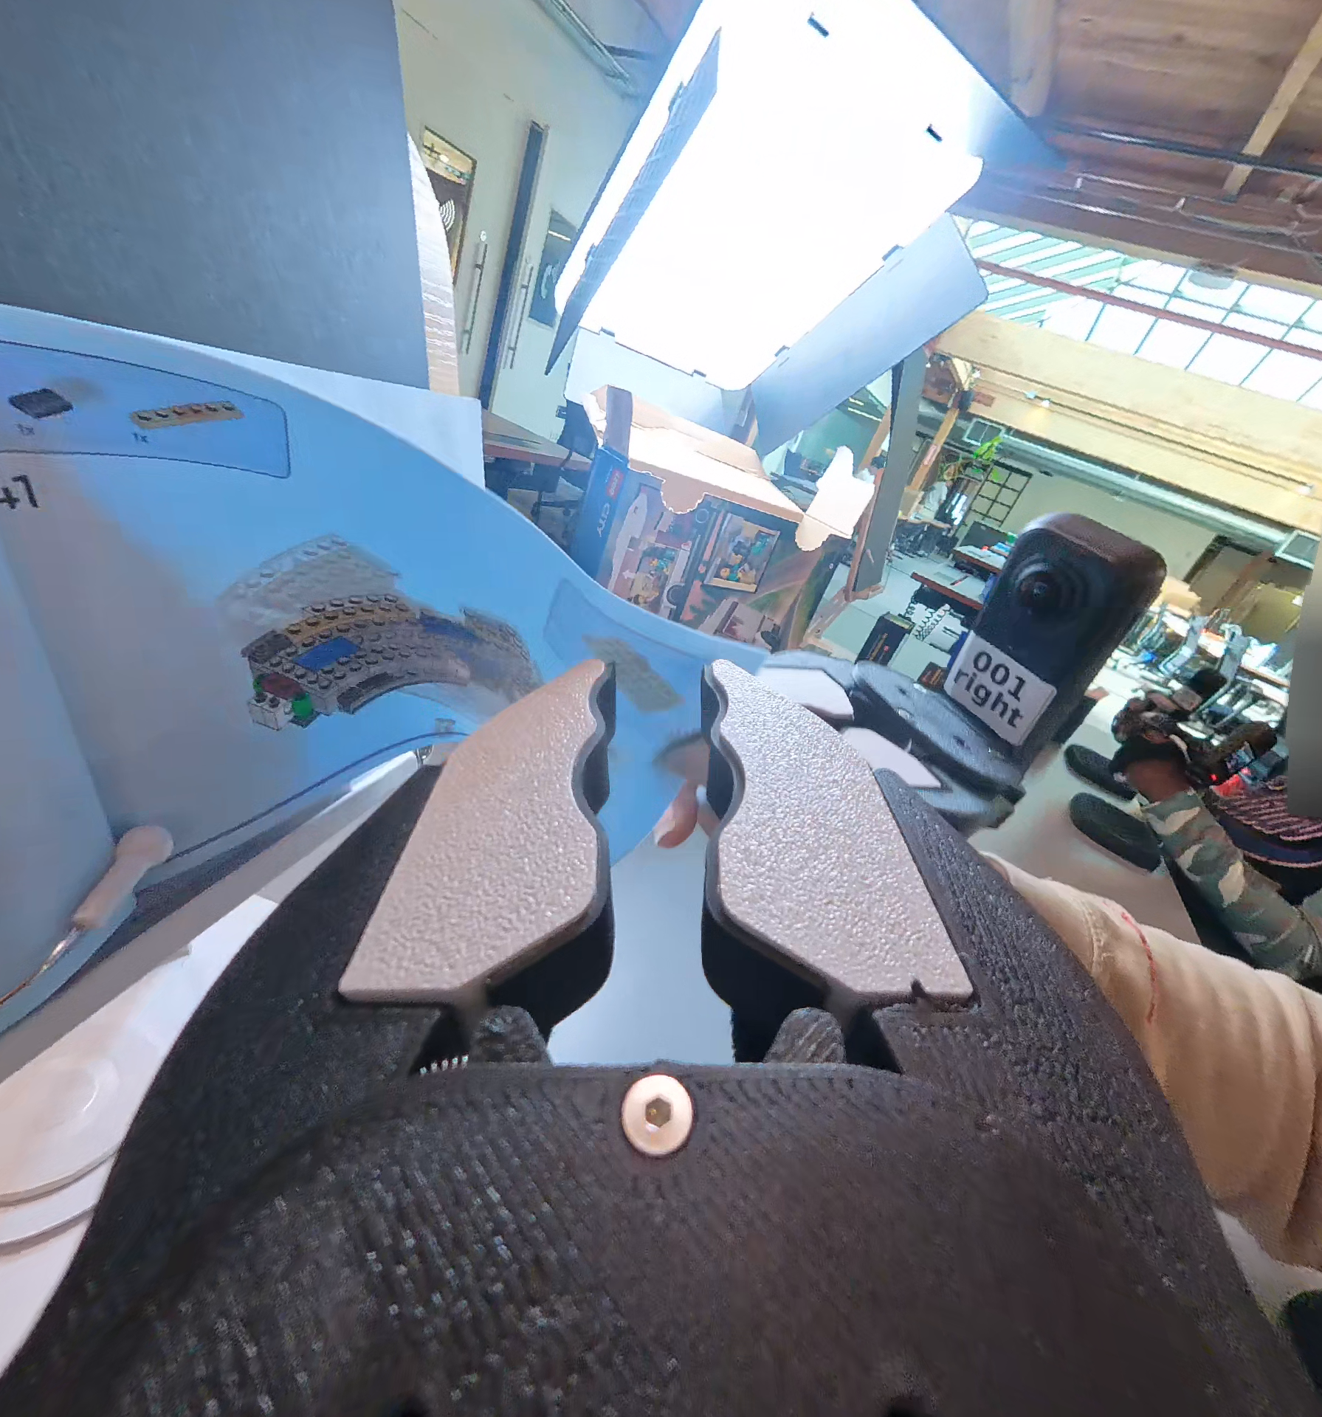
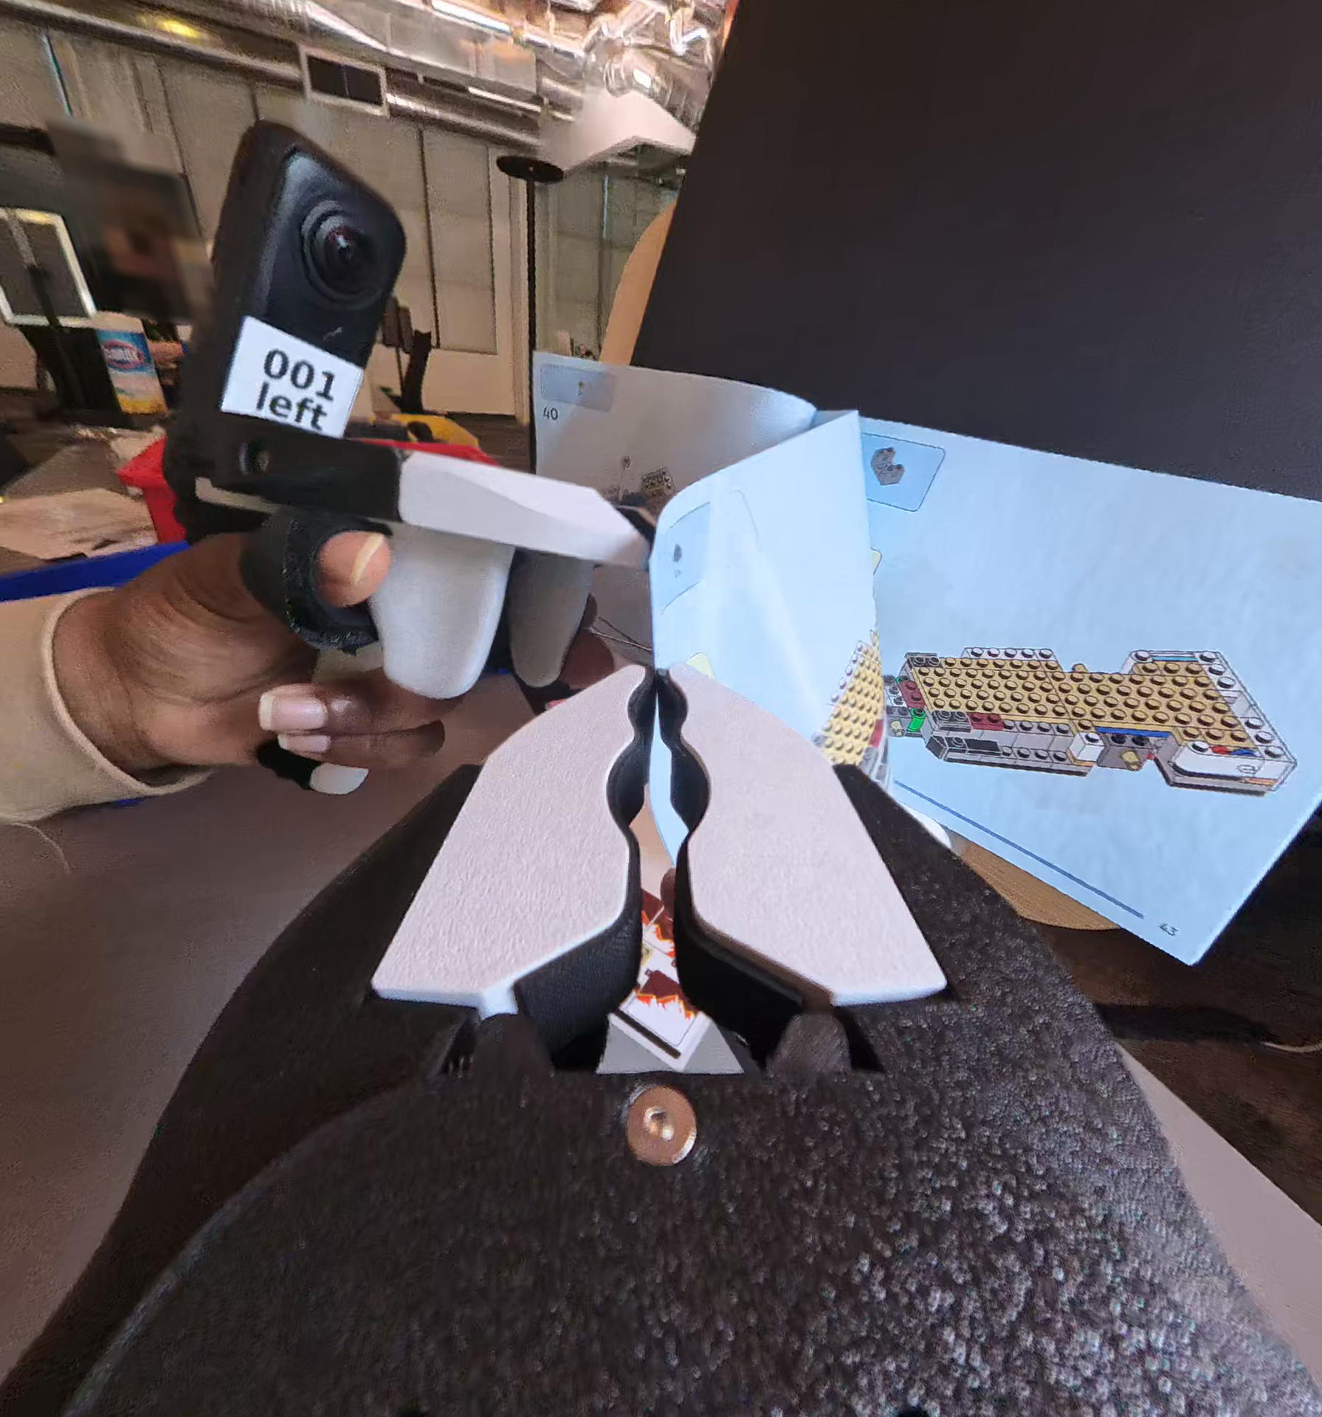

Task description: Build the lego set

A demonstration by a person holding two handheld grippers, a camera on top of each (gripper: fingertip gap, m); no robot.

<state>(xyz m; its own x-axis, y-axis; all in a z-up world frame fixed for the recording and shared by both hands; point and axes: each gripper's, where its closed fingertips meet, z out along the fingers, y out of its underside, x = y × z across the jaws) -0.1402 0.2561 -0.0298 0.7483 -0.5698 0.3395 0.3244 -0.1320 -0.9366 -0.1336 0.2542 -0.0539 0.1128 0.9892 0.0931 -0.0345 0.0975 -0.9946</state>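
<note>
An open building-instruction booklet (image 2: 1102, 575) with light blue pages stands against a black panel; it also shows in the left wrist view (image 1: 259, 537). One page (image 2: 765, 575) is lifted and curled away from the spread. My right gripper (image 2: 655, 678) is shut on the lower free edge of that page, which runs down between the pads. My left gripper (image 1: 657, 675) is open, pads apart, with the page face showing beyond them and nothing pressed. In the right wrist view the left gripper (image 2: 627, 537) has its tip at the page's upper edge. The right gripper's body (image 1: 949, 713) sits just right of the left fingers.
A black panel (image 2: 1026, 192) backs the booklet. A toy set box (image 1: 688, 537) stands behind. A bright light panel (image 1: 757, 192) hangs overhead. A white round lid (image 1: 29, 1135) lies at lower left. A printed card (image 2: 657, 997) lies under my right gripper. A person's camouflage sleeve (image 1: 1217, 882) is at right. Both grippers' tips are close together, under 4 cm apart.
</note>
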